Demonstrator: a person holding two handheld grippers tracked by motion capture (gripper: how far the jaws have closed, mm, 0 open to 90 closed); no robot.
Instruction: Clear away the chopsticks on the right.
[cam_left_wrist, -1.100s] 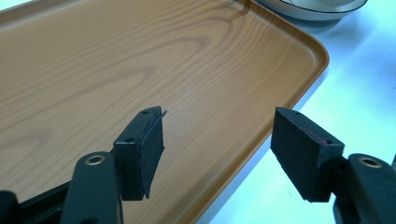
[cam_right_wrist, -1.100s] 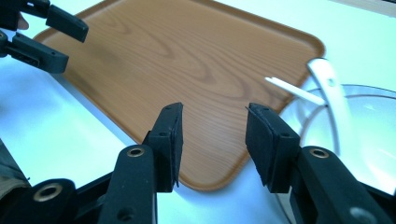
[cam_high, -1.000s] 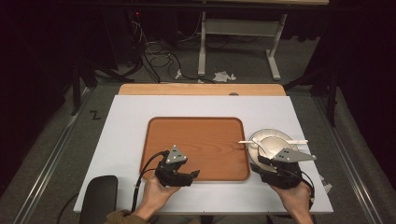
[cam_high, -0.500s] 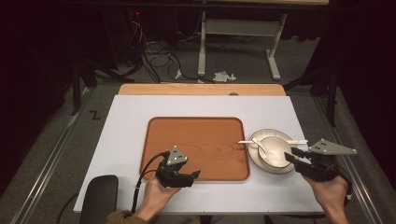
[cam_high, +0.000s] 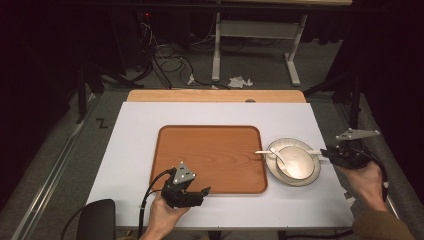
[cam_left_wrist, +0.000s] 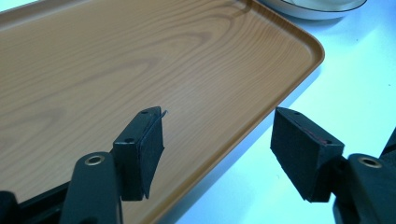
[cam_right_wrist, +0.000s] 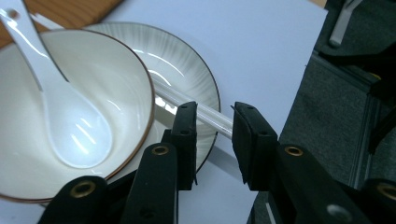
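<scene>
Nearest to me, the left gripper (cam_high: 192, 192) rests in the person's left hand (cam_high: 162, 220) at the near edge of the white table (cam_high: 130, 150), its jaws spread wide with nothing between them. In the left gripper view the pads straddle the near right corner of the wooden tray (cam_left_wrist: 140, 60), one over the wood and one over the table, touching neither as far as I can tell. I would say it is parked there to steady the tray or wait for its turn, since the tray is bare and ready to receive something.

Further right, the right gripper (cam_high: 334, 154) hangs off the right side of the table, pointing left at the crockery. Its jaws have just been closing and now stand fairly narrow, with the end of a pale chopstick (cam_right_wrist: 196, 114) running between them; the pads do not yet seem to press on it. That chopstick lies across the rim of the plate (cam_right_wrist: 196, 79), so its end juts out toward the gripper, which is likely why the approach comes from that side.

Beyond it, the bowl (cam_right_wrist: 126, 74) sits on the plate just right of the tray, with a white spoon (cam_right_wrist: 70, 116) leaning inside, handle toward the tray.
</scene>
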